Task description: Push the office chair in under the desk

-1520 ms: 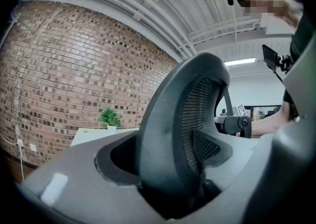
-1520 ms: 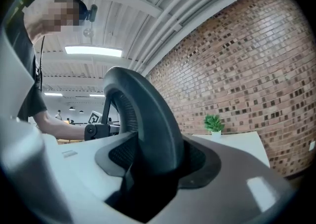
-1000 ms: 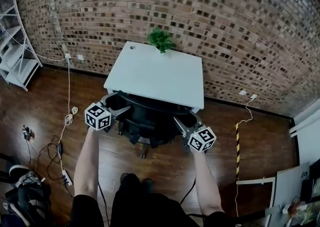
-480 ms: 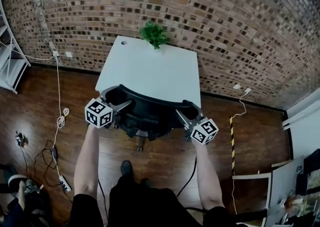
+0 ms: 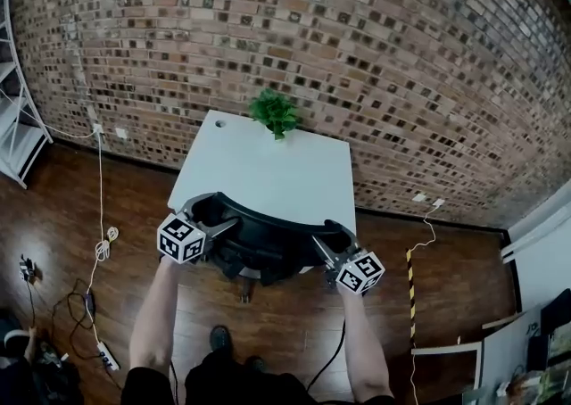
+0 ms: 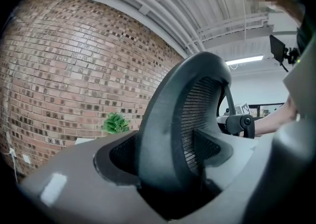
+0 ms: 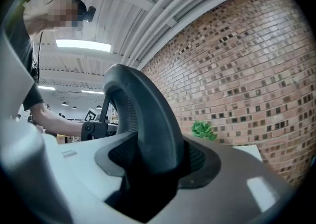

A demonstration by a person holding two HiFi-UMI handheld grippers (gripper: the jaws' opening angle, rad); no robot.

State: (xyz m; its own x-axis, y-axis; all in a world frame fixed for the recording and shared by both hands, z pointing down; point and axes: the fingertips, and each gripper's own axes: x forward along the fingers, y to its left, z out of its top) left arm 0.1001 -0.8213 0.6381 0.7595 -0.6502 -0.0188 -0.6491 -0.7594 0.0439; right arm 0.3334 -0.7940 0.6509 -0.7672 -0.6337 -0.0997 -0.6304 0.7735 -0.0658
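My left gripper (image 5: pixel 221 223) has its fingers (image 6: pixel 69 183) clamped on the left end of the office chair (image 5: pixel 268 243) backrest rim. My right gripper (image 5: pixel 328 244) grips the right end the same way. The chair sits partly under the near edge of the white table (image 5: pixel 268 171). A potted plant (image 5: pixel 273 112) stands at the table's far edge by the brick wall (image 5: pixel 401 55).

Brick wall (image 5: pixel 401 55) behind, dark wood floor (image 5: pixel 80 207) — white shelving (image 5: pixel 13 118) (far left).

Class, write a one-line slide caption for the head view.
A person's left tool and right tool clamp the black chair partly under the white desk by a brick wall.
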